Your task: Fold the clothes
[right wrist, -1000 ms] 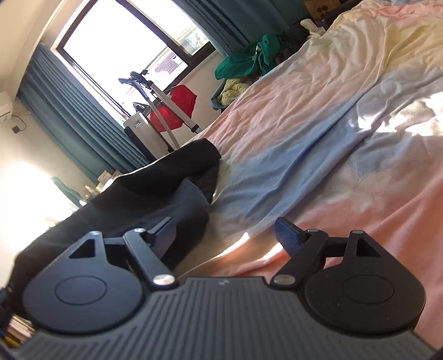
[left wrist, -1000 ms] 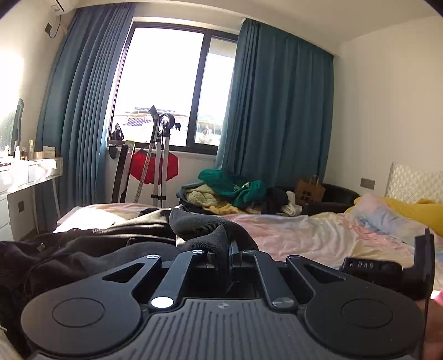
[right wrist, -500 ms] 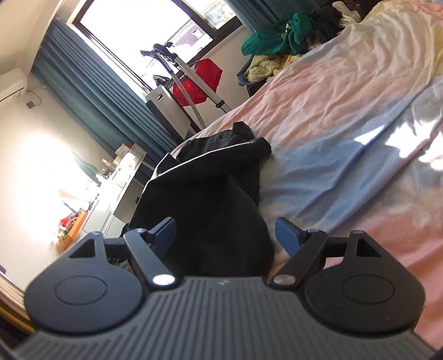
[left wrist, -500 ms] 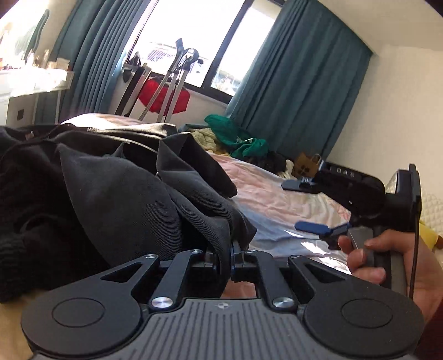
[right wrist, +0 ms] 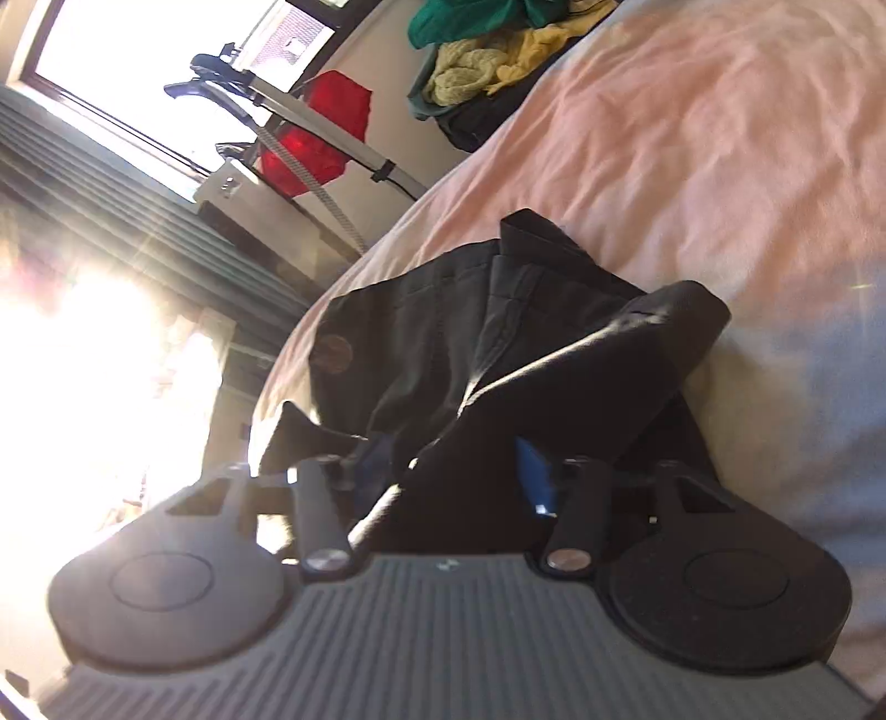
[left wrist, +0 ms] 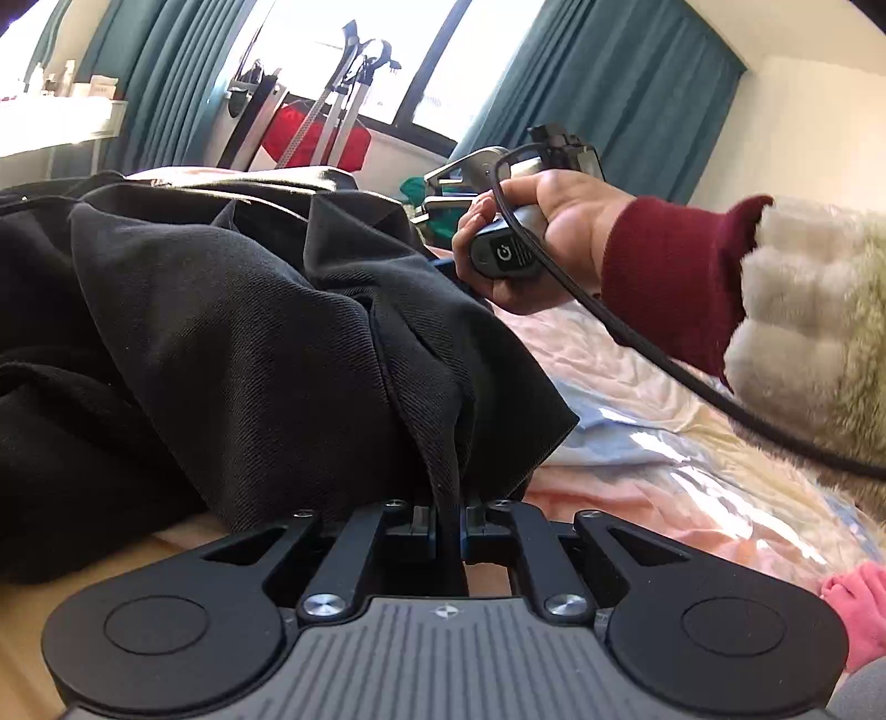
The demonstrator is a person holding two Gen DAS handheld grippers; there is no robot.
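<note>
A black garment (left wrist: 232, 343) lies crumpled on the bed with the pink and blue sheet (left wrist: 637, 459). My left gripper (left wrist: 448, 523) is shut on a fold of the garment's edge, low over the sheet. In the right wrist view the same garment (right wrist: 498, 343) lies bunched ahead. My right gripper (right wrist: 451, 462) is open, its fingers on either side of a raised fold of the black cloth. The hand holding the right gripper (left wrist: 531, 238) shows in the left wrist view, beyond the garment.
A pile of green and yellow clothes (right wrist: 487, 50) sits past the foot of the bed. A garment steamer stand (left wrist: 343, 99) with a red item (right wrist: 315, 138) stands by the window. A pink cloth (left wrist: 855, 603) lies at the right edge. A white desk (left wrist: 50, 127) stands at the left.
My left gripper has pulled the held fold lower and nearer. My right gripper has moved over onto the garment, so a fold now lies between its open fingers.
</note>
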